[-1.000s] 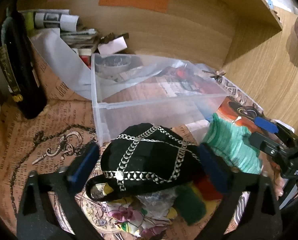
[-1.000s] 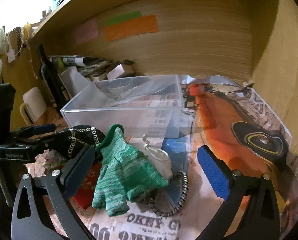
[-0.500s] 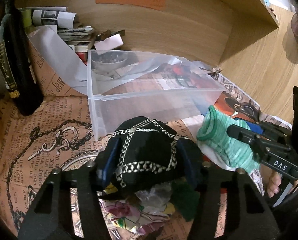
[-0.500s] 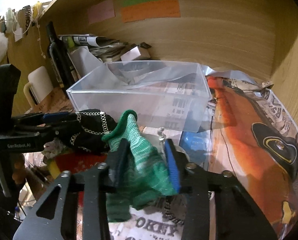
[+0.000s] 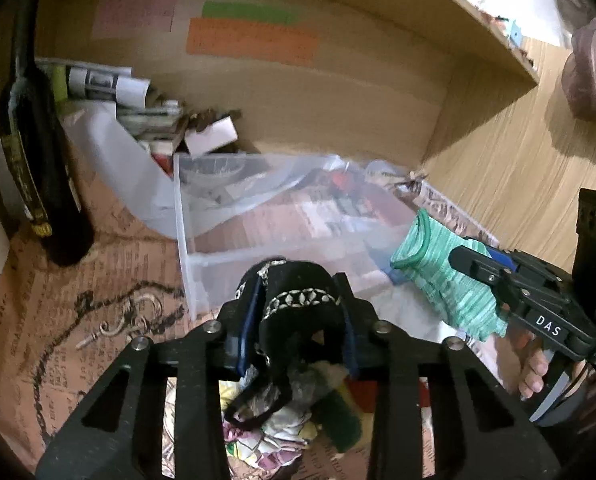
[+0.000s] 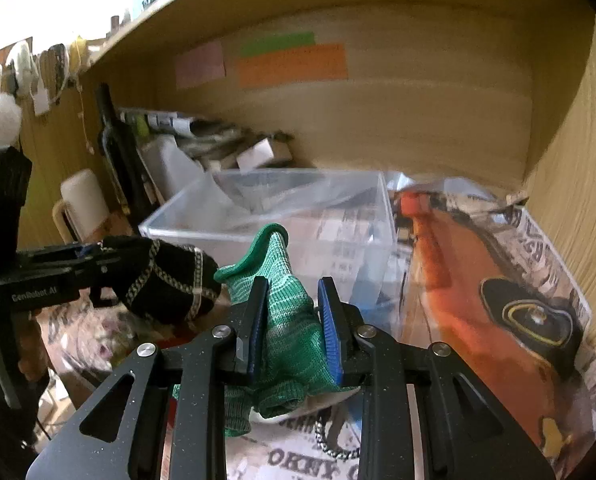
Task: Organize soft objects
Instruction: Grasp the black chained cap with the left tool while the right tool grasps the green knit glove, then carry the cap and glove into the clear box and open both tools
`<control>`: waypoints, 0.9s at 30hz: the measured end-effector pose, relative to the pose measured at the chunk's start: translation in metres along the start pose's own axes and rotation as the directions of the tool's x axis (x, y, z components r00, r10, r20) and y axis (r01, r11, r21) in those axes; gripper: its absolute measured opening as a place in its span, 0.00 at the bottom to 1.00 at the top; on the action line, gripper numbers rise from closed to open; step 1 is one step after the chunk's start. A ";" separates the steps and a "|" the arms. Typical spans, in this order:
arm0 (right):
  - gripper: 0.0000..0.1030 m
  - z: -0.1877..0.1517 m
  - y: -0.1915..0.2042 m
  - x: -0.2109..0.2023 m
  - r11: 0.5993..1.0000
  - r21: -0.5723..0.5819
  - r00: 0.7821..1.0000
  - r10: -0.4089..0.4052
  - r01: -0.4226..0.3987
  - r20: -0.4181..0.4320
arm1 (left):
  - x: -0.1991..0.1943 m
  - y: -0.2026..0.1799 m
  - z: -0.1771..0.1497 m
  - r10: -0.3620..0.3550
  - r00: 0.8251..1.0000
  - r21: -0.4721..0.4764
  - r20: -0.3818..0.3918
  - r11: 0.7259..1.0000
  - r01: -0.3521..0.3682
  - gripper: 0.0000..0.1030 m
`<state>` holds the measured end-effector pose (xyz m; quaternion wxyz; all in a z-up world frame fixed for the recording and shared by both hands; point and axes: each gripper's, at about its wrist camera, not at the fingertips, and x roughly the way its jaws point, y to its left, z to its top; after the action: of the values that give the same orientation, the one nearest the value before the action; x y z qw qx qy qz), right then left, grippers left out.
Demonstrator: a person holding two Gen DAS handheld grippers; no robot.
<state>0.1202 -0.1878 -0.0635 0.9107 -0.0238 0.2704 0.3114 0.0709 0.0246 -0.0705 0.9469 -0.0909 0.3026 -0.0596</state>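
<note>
My left gripper (image 5: 298, 300) is shut on a black cap with silver chain trim (image 5: 298, 304) and holds it lifted in front of the clear plastic bin (image 5: 201, 264). My right gripper (image 6: 293, 304) is shut on a green knitted glove (image 6: 285, 320) and holds it raised before the same bin (image 6: 338, 240). The glove also shows in the left wrist view (image 5: 438, 276), the cap in the right wrist view (image 6: 169, 276). A pile of soft things, a floral cloth (image 5: 273, 436) and a green-yellow piece (image 5: 338, 416), lies under the left gripper.
A dark bottle (image 5: 37, 160) stands at the left, with rolled papers (image 5: 97, 80) and a small white box (image 5: 213, 136) behind the bin. A metal chain (image 6: 330, 440) lies on the printed paper below the right gripper. Wooden shelf walls enclose the back and right.
Both grippers closed, the left on the black cap and the right on the green glove, and both have lifted their items up toward the bin.
</note>
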 end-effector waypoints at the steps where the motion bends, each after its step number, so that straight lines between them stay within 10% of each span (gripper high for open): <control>1: 0.23 0.003 0.000 -0.003 1.000 0.000 1.000 -0.001 0.001 0.016 | -0.002 0.000 0.003 -0.001 1.000 0.002 0.009 1.000 0.001 0.33; 27: 0.23 0.082 -0.006 0.026 0.999 -0.032 0.994 -0.024 0.027 0.111 | 0.023 0.010 0.120 0.049 0.989 0.010 0.140 0.999 -0.051 0.26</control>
<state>0.1802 -0.1609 -0.0077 0.9277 -0.0253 0.2138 0.3051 0.1603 0.0467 0.0099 0.9676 -0.0810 0.2373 -0.0312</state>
